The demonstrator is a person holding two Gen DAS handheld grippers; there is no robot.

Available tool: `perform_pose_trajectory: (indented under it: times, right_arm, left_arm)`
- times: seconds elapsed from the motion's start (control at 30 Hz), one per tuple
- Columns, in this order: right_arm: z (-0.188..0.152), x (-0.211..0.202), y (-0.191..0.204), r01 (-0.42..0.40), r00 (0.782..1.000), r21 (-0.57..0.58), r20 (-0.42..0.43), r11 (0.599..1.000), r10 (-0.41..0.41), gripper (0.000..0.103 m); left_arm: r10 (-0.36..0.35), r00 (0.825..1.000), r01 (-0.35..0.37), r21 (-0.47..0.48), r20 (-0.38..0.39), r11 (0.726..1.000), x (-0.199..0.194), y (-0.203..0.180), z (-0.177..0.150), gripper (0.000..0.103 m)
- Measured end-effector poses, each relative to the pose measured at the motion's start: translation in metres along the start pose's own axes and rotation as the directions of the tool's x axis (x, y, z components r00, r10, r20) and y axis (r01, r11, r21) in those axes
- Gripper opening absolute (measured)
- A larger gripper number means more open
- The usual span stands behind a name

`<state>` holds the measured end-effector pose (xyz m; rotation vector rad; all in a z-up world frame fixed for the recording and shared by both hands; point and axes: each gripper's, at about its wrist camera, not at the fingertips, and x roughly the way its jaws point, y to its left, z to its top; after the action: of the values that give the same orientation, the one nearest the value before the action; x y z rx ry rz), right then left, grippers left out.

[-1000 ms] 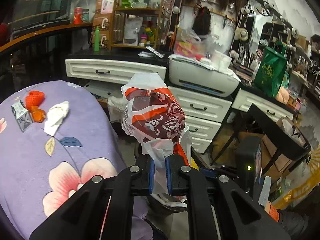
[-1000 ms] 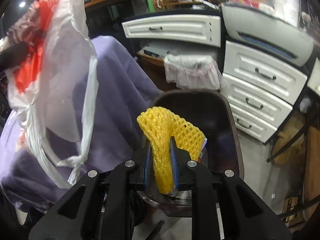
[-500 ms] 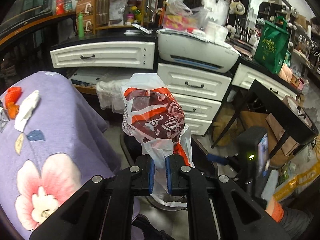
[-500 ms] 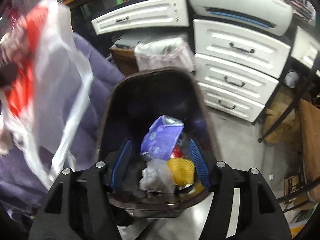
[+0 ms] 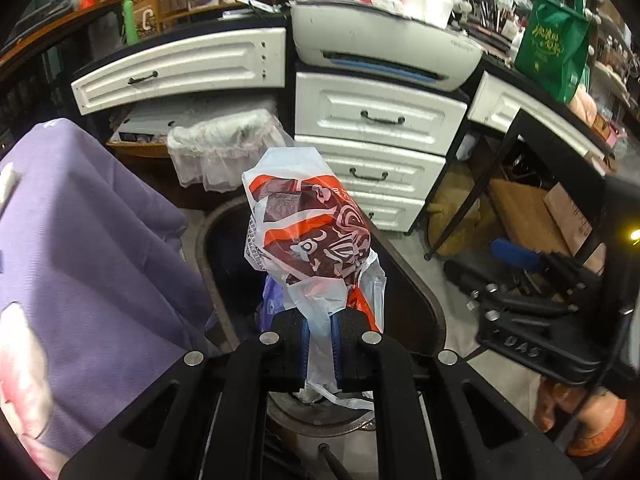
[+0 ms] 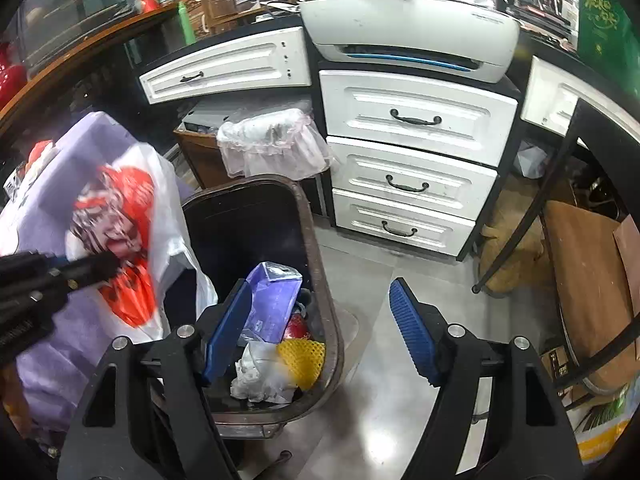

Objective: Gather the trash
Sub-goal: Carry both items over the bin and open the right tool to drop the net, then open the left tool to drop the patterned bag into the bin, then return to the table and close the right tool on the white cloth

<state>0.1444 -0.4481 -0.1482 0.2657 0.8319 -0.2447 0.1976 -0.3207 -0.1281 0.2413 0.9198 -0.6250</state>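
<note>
My left gripper [image 5: 319,330] is shut on the knotted neck of a white plastic bag with red and brown print [image 5: 310,226], held over the dark trash bin [image 5: 416,280]. From the right wrist view that bag [image 6: 124,240] hangs at the bin's left side, pinched by the left gripper [image 6: 102,266]. My right gripper [image 6: 320,328] stands above the bin's right rim [image 6: 320,248], its jaws opening with nothing between them. Inside the bin lie the yellow foam net [image 6: 302,358], a purple packet [image 6: 272,304] and crumpled white wrap [image 6: 260,376].
A purple flowered cloth [image 5: 92,252] covers the table left of the bin. White drawers [image 6: 412,168] and a printer [image 6: 408,40] stand behind. A lined basket [image 6: 276,144] sits behind the bin. A black table frame [image 6: 532,216] and cardboard [image 6: 592,272] are on the right.
The right gripper opened and the yellow net fell into the bin. The left gripper carried the bag from beside the table down over the bin.
</note>
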Motion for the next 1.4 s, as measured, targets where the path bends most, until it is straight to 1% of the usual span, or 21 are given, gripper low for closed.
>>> perform_pose_trajectory:
  times: [0.13, 0.17, 0.2, 0.23, 0.27, 0.3, 0.43, 0.53, 0.63, 0.8, 0.87, 0.97, 1.07, 1.13, 1.4]
  right_arm:
    - [0.0, 0.0, -0.001, -0.003, 1.0, 0.005, -0.002, 1.0, 0.003, 0.072]
    - [0.0, 0.0, -0.002, -0.004, 1.0, 0.006, -0.003, 1.0, 0.004, 0.072]
    - [0.0, 0.001, -0.002, -0.005, 1.0, 0.007, -0.005, 1.0, 0.005, 0.072]
    - [-0.001, 0.001, -0.001, -0.005, 1.0, 0.007, -0.005, 1.0, 0.005, 0.072]
    - [-0.001, 0.0, -0.002, -0.004, 1.0, 0.01, -0.005, 1.0, 0.004, 0.072]
    - [-0.002, 0.0, -0.003, -0.004, 1.0, 0.014, -0.006, 1.0, 0.004, 0.072]
    - [-0.003, 0.003, -0.003, -0.01, 1.0, 0.027, -0.015, 1.0, 0.01, 0.073]
    - [-0.004, 0.003, -0.002, -0.023, 1.0, 0.039, -0.02, 0.999, 0.024, 0.073]
    - [-0.004, 0.001, 0.002, -0.034, 0.999, 0.042, -0.016, 0.999, 0.034, 0.073]
    - [0.0, -0.007, 0.016, -0.066, 0.998, 0.028, -0.005, 0.997, 0.066, 0.074]
    - [0.002, -0.011, 0.028, -0.078, 0.997, 0.004, 0.002, 0.997, 0.078, 0.075]
    - [0.006, -0.018, 0.043, -0.104, 0.994, -0.028, 0.013, 0.994, 0.104, 0.076]
    - [0.011, -0.025, 0.059, -0.127, 0.991, -0.067, 0.022, 0.99, 0.128, 0.076]
    - [0.015, -0.031, 0.07, -0.145, 0.989, -0.089, 0.027, 0.985, 0.148, 0.076]
    - [0.032, -0.046, 0.132, -0.227, 0.971, -0.195, 0.033, 0.954, 0.237, 0.078]
  left_arm:
    - [-0.001, 1.0, 0.001, 0.015, -0.022, 1.0, 0.013, -0.004, -0.001, 0.011]
    - [-0.007, 0.999, 0.008, 0.017, -0.032, 1.0, 0.015, -0.005, -0.001, 0.015]
    - [-0.012, 0.999, 0.013, 0.018, -0.039, 1.0, 0.018, -0.005, 0.001, 0.028]
    - [-0.013, 0.999, 0.014, 0.018, -0.041, 1.0, 0.018, -0.006, 0.0, 0.036]
    - [-0.011, 0.999, 0.012, 0.015, -0.032, 1.0, 0.017, -0.006, 0.0, 0.054]
    - [-0.014, 1.0, 0.014, 0.011, -0.015, 1.0, 0.013, -0.006, 0.0, 0.064]
    - [-0.042, 0.999, 0.041, 0.018, 0.014, 0.999, -0.001, -0.007, -0.001, 0.069]
    - [-0.048, 0.998, 0.046, 0.027, 0.044, 0.999, -0.017, -0.005, -0.002, 0.074]
    - [-0.067, 0.995, 0.066, 0.012, 0.069, 0.998, -0.038, 0.004, -0.004, 0.079]
    - [-0.057, 0.991, 0.057, 0.003, 0.119, 0.998, -0.069, 0.018, -0.004, 0.088]
    - [-0.031, 0.991, 0.032, -0.005, 0.134, 0.999, -0.079, 0.024, -0.004, 0.089]
    - [-0.01, 0.989, 0.015, -0.027, 0.15, 1.0, -0.091, 0.037, -0.004, 0.09]
    - [0.04, 0.985, -0.034, -0.037, 0.169, 0.999, -0.102, 0.05, -0.004, 0.091]
    - [0.06, 0.983, -0.052, -0.052, 0.172, 0.997, -0.108, 0.06, -0.005, 0.091]
    - [0.166, 0.969, -0.141, -0.141, 0.183, 0.98, -0.131, 0.109, -0.01, 0.094]
